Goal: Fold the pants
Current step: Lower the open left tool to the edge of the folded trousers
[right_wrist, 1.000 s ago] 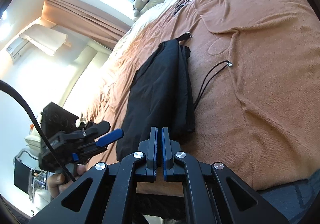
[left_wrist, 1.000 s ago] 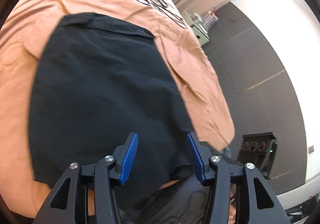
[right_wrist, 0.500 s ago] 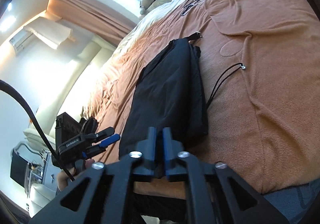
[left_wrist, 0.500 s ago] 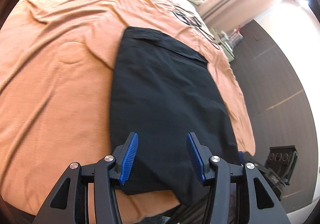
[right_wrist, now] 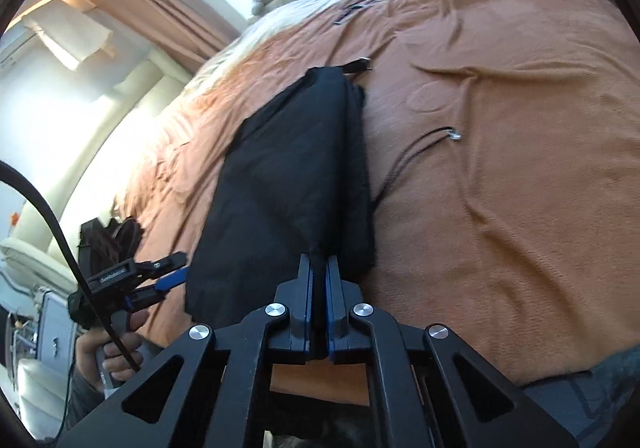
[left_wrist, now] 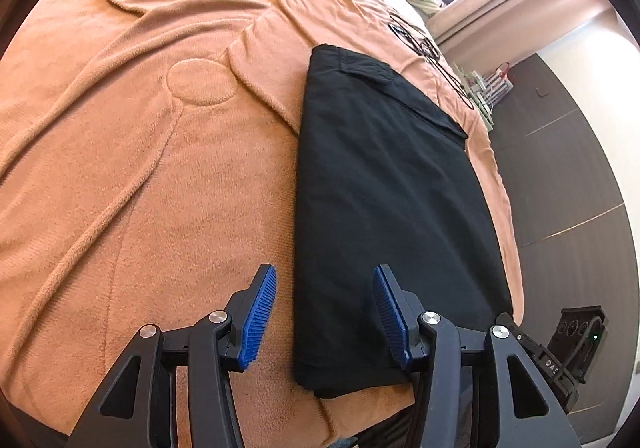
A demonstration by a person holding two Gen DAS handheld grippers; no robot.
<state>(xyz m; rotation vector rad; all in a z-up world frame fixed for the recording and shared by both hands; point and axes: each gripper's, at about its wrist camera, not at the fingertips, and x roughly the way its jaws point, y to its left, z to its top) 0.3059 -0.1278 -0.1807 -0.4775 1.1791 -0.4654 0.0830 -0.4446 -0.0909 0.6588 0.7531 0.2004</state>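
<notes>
We see the bed (left_wrist: pixel 168 176) under a fleecy orange blanket (right_wrist: pixel 520 168), soft and rumpled, with a raised round seam pattern; on it lie the black pants (left_wrist: pixel 384 208), a matte woven cloth already folded into a long narrow slab near the bed's near edge. A second ago our left tool (left_wrist: pixel 324 312) hung over the middle of the pants; now it has slid to their near left corner, blue ribbed pads released and straddling the folded edge without pressing it. Our right tool (right_wrist: pixel 319 268) is clenched on the near right corner, a pinch of black cloth rising between its pads, so we judge the next fold, end over end, is about to begin once the left closes
</notes>
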